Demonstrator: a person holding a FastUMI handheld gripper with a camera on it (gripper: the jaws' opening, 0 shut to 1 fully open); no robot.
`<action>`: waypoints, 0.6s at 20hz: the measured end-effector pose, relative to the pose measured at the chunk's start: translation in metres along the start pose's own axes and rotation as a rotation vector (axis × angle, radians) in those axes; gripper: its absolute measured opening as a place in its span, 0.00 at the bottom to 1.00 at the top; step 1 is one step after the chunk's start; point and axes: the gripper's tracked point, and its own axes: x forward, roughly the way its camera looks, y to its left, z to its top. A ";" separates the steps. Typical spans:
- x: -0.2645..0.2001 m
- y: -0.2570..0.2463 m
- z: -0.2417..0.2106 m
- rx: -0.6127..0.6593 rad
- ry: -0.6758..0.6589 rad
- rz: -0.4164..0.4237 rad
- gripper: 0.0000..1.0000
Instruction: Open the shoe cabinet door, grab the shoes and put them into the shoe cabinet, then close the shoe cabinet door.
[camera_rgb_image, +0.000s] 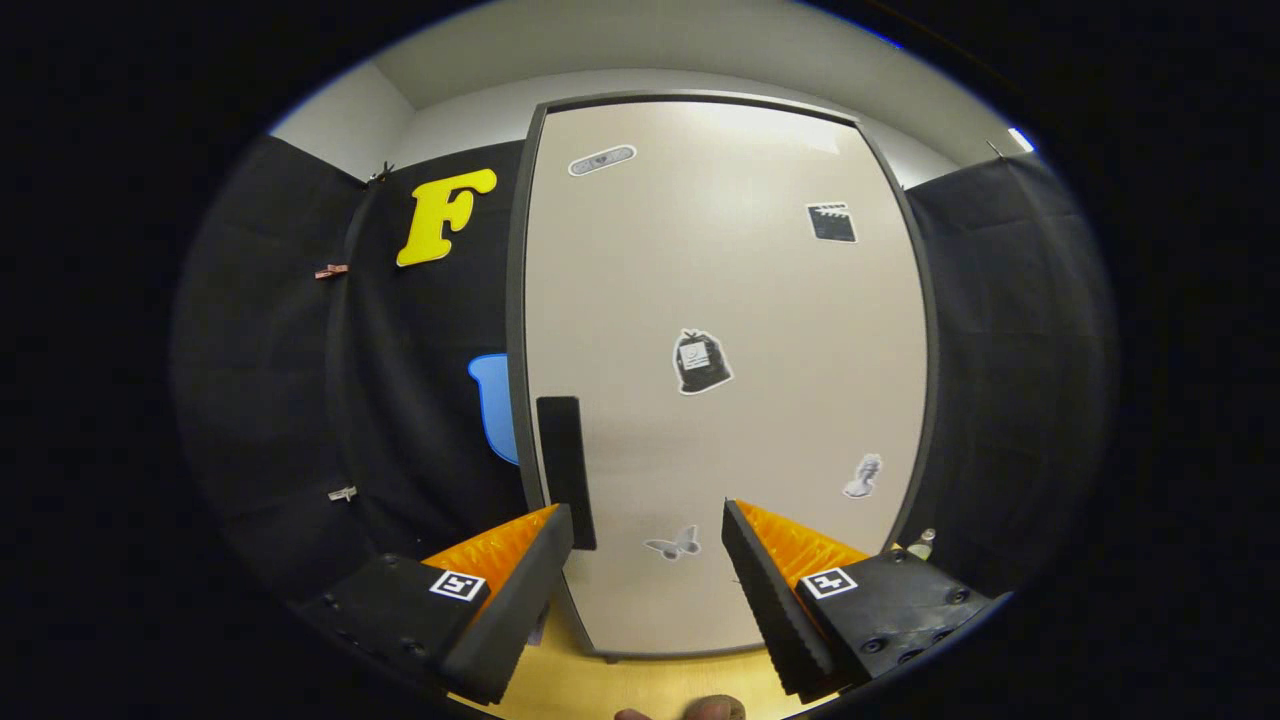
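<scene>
The gripper (648, 530) is held with fingers spread wide, nothing between them, before the closed cabinet door (730, 300), its dark handle (563, 465) by the door's left edge.

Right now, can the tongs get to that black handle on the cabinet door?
Probably yes. The tongs are open, and the black handle on the closed cabinet door sits just beside the left finger, with nothing in between.
</scene>
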 end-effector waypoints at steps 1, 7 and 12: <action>0.009 0.005 -0.002 0.000 0.005 0.003 0.98; 0.049 0.038 -0.010 -0.023 0.011 0.024 0.98; 0.076 0.046 -0.020 -0.056 0.016 -0.011 0.73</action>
